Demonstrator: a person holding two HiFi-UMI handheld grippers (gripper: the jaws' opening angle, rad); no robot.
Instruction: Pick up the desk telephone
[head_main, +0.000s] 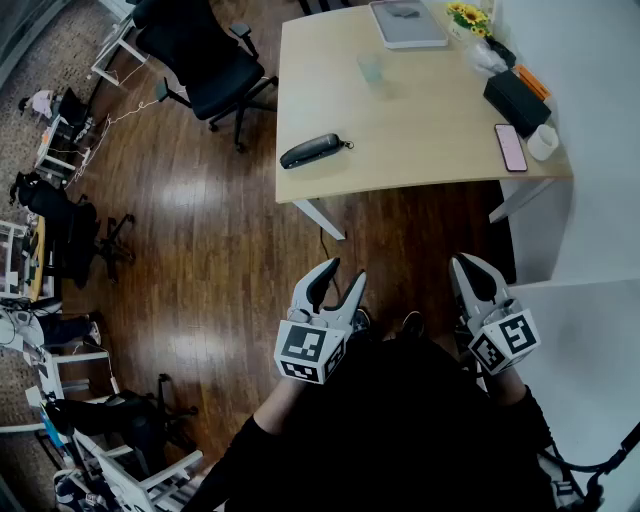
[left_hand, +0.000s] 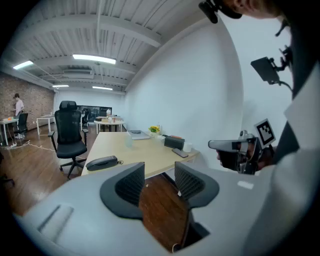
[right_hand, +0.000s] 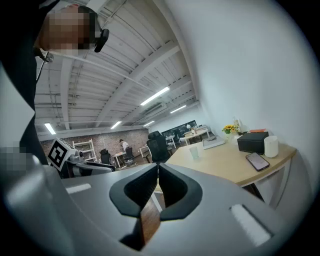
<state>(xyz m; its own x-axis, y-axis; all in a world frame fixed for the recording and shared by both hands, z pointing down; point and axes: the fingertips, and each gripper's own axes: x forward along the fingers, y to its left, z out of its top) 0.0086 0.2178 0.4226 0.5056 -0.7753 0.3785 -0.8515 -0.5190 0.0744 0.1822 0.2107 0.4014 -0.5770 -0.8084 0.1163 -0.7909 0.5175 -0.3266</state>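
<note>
The dark grey desk telephone (head_main: 311, 150) lies near the front left corner of the light wooden desk (head_main: 420, 130), its cord end pointing right. The left gripper view shows the telephone (left_hand: 101, 162) on the desk's near left edge, well beyond the jaws. Both grippers hang over the wooden floor, short of the desk and close to the person's body. My left gripper (head_main: 338, 285) has its jaws apart with only floor between them (left_hand: 160, 172). My right gripper (head_main: 472, 272) is shut and empty, its tips touching (right_hand: 158, 170). The right gripper view does not show the telephone.
On the desk are a clear cup (head_main: 371, 68), a grey laptop (head_main: 407, 22), yellow flowers (head_main: 470, 17), a black box (head_main: 516, 100), a smartphone (head_main: 510, 147) and a white cup (head_main: 543, 142). A black office chair (head_main: 205, 60) stands left of the desk. A white wall runs along the right.
</note>
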